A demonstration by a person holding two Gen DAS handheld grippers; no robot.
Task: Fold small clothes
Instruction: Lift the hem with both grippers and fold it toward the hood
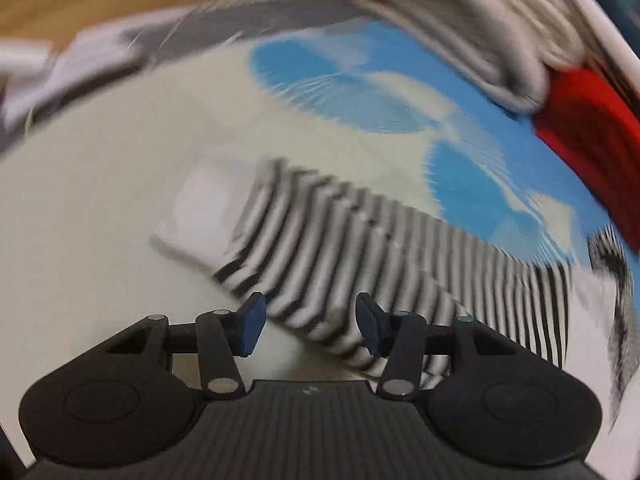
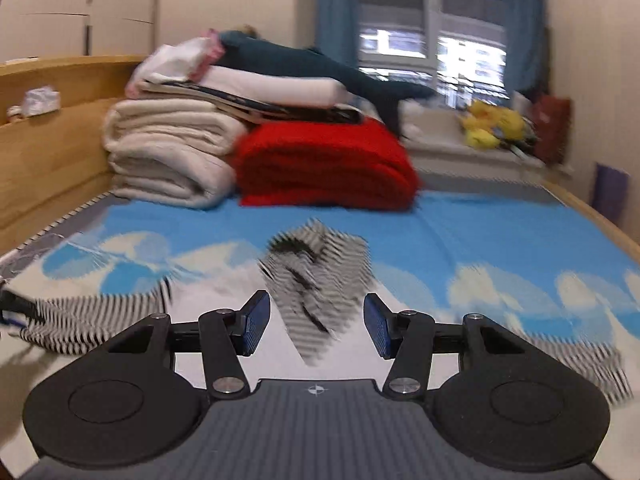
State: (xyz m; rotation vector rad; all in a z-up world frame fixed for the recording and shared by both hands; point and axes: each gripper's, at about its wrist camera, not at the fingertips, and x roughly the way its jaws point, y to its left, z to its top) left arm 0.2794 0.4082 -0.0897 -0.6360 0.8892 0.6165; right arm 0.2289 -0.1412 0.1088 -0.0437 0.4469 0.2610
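Observation:
A black-and-white striped garment (image 1: 360,240) lies on the blue-and-white cloud bed sheet (image 1: 100,200), its sleeve ending in a white cuff (image 1: 200,208). My left gripper (image 1: 310,324) hangs open just over the sleeve, which passes beneath the gap between its blue pads; neither pad presses on it. In the right wrist view a bunched, blurred part of the striped garment (image 2: 316,272) rises ahead of my right gripper (image 2: 316,326), which is open with nothing clamped. The striped sleeve (image 2: 80,320) trails off to the left.
A folded cream blanket (image 2: 168,152) and a red blanket (image 2: 324,164) are stacked at the bed's far end, with folded linens and a dark plush shark (image 2: 320,68) on top. The wooden bed frame (image 2: 48,128) runs along the left. Yellow plush toys (image 2: 492,124) sit by the window.

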